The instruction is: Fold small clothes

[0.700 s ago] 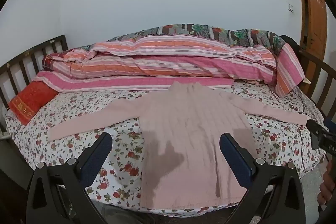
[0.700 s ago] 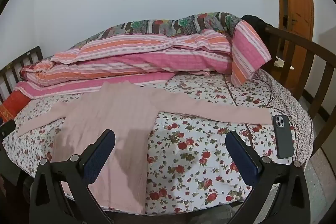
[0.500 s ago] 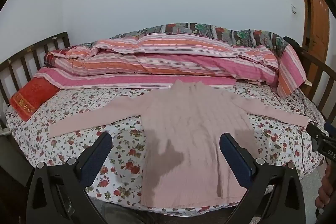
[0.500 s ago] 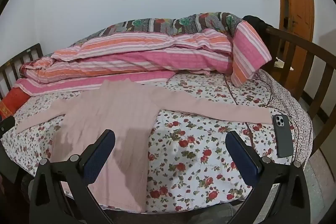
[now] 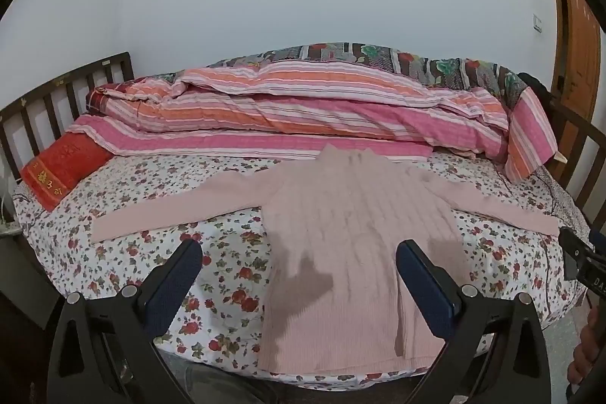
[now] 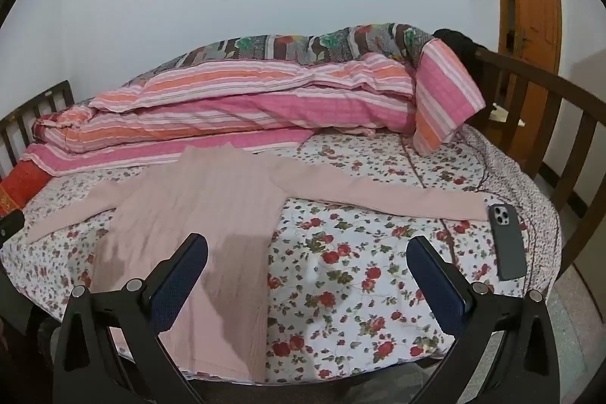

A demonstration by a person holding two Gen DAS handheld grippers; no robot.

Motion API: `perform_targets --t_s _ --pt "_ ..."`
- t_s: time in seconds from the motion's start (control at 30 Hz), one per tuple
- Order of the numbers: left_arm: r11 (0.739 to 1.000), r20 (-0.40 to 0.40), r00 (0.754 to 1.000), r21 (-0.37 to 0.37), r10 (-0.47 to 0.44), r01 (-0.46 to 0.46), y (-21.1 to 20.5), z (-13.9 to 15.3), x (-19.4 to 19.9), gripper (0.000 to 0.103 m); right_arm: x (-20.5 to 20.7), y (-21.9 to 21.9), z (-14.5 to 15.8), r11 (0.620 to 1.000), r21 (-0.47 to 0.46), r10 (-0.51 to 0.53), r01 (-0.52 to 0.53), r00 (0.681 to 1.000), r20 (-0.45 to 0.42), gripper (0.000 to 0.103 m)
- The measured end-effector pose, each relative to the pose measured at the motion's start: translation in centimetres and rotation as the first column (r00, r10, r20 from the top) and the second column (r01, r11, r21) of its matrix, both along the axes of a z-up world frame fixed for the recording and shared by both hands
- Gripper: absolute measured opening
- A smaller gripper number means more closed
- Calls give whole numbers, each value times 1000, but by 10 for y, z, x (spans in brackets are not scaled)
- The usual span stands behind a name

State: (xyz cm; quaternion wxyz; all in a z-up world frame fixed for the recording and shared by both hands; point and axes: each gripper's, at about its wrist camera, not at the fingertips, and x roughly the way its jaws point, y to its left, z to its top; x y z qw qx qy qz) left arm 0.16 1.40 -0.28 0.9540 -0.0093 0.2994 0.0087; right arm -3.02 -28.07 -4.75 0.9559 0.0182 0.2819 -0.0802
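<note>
Both grippers, left [image 5: 297, 262] and right [image 6: 306, 258], hang wide open and empty above the flat pink sweater [image 5: 356, 237] on the bed [image 6: 363, 252]

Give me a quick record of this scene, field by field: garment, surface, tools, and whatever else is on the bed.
garment: pink sweater, flat, sleeves spread, unfolded
surface: floral sheet
left tool: open, empty, above the sweater's hem
right tool: open, empty, beside the sweater
phone: face down, beyond the right cuff
duvet: striped, bunched behind the sweater
pillow: red, far left
</note>
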Motion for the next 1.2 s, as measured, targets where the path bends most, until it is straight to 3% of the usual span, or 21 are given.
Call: perform_targets --t_s 1.2 --pt "1000 10 1000 -8 -1 1 -2 1 -6 103 -7 9 4 1000 10 19 -19 1000 10 103"
